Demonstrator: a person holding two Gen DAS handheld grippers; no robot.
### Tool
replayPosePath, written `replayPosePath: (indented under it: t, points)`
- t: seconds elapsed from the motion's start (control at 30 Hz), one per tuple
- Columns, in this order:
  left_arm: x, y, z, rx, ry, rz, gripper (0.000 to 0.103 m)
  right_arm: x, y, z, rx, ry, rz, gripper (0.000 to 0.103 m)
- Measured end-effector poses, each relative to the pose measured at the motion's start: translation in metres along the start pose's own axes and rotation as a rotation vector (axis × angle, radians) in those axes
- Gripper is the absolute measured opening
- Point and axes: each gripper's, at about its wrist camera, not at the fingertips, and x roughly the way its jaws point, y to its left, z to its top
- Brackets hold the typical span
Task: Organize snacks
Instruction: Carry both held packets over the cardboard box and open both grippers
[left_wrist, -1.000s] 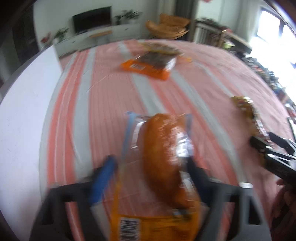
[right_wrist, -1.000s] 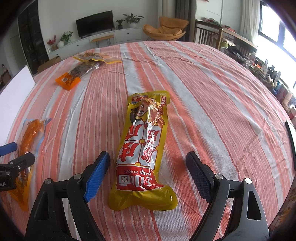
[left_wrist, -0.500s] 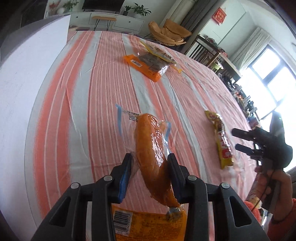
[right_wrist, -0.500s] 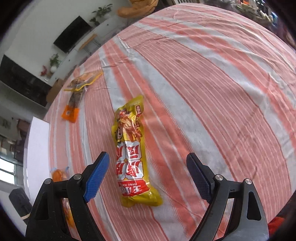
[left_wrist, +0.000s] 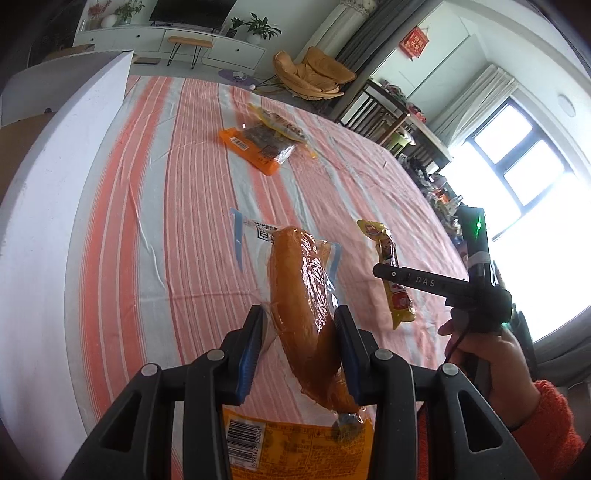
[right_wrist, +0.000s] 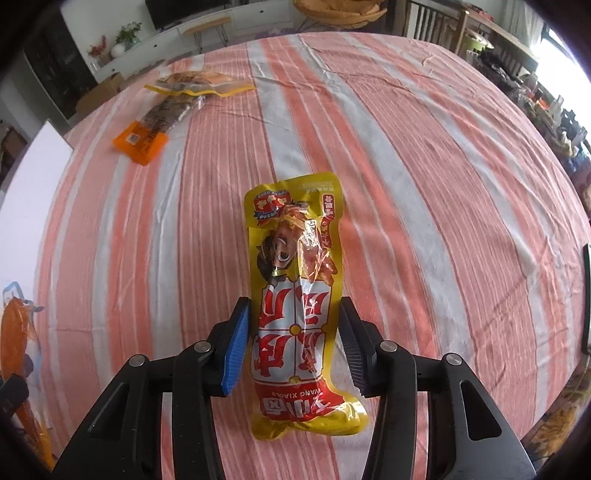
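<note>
Between closed jaws, glossy orange sausage pack (left_wrist: 303, 295) (clear wrap, barcode).

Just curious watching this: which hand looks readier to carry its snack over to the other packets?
Left, probably. The left gripper already holds its clear-wrapped orange sausage packet clear of the striped tablecloth; the right gripper's jaws have just been closing around the yellow snack pouch.

A home living room: beyond the striped tablecloth (right_wrist: 406, 155) ahead of the gripper stand a television (left_wrist: 192, 11) on a low white cabinet (left_wrist: 166, 38), potted plants (left_wrist: 258, 27), a cushioned lounge chair (left_wrist: 314, 74) and curtained windows (left_wrist: 517, 162).
</note>
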Motion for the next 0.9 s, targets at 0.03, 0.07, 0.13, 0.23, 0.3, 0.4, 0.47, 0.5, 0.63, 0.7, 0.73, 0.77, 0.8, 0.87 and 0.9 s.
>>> replayPosePath:
  t: [0.03, 0.07, 0.13, 0.23, 0.3, 0.4, 0.47, 0.5, 0.63, 0.7, 0.73, 0.77, 0.8, 0.87, 0.9]
  points:
    - [-0.006, -0.001, 0.0, -0.004, -0.006, -0.012, 0.038, -0.007, -0.002, -0.002, 0.01, -0.012, 0.026, 0.048]
    - [-0.013, -0.002, 0.002, -0.01, -0.012, -0.028, 0.038, -0.014, -0.003, -0.003, 0.021, -0.022, 0.059, 0.048]
    - [-0.028, -0.002, 0.008, -0.03, -0.026, -0.062, 0.038, -0.028, -0.001, -0.001, 0.04, -0.039, 0.126, 0.049]
    - [-0.057, 0.005, 0.018, -0.069, -0.071, -0.096, 0.038, -0.05, 0.015, 0.006, 0.042, -0.067, 0.208, 0.049]
    - [-0.082, 0.013, 0.026, -0.09, -0.125, -0.093, 0.038, -0.064, 0.036, 0.014, 0.028, -0.093, 0.263, 0.049]
    - [-0.123, 0.034, 0.034, -0.114, -0.214, -0.044, 0.038, -0.088, 0.067, 0.019, -0.007, -0.124, 0.352, 0.049]
    - [-0.15, 0.053, 0.038, -0.136, -0.267, 0.004, 0.038, -0.105, 0.093, 0.021, -0.044, -0.138, 0.406, 0.049]
    - [-0.163, 0.063, 0.039, -0.149, -0.29, 0.032, 0.038, -0.113, 0.109, 0.021, -0.068, -0.146, 0.433, 0.049]
    - [-0.208, 0.112, 0.039, -0.206, -0.364, 0.177, 0.038, -0.141, 0.17, 0.027, -0.143, -0.16, 0.558, 0.049]
    - [-0.223, 0.137, 0.035, -0.242, -0.379, 0.244, 0.038, -0.151, 0.206, 0.028, -0.182, -0.148, 0.635, 0.049]
    - [-0.231, 0.149, 0.03, -0.262, -0.385, 0.277, 0.038, -0.154, 0.224, 0.027, -0.206, -0.14, 0.664, 0.049]
    - [-0.235, 0.159, 0.026, -0.278, -0.386, 0.306, 0.039, -0.158, 0.243, 0.026, -0.233, -0.129, 0.695, 0.049]
    - [-0.24, 0.17, 0.021, -0.293, -0.382, 0.346, 0.039, -0.158, 0.261, 0.024, -0.255, -0.117, 0.721, 0.049]
    - [-0.243, 0.186, 0.012, -0.316, -0.357, 0.443, 0.053, -0.157, 0.294, 0.018, -0.297, -0.087, 0.769, 0.051]
    - [-0.244, 0.195, 0.007, -0.345, -0.347, 0.506, 0.059, -0.154, 0.313, 0.012, -0.322, -0.069, 0.795, 0.054]
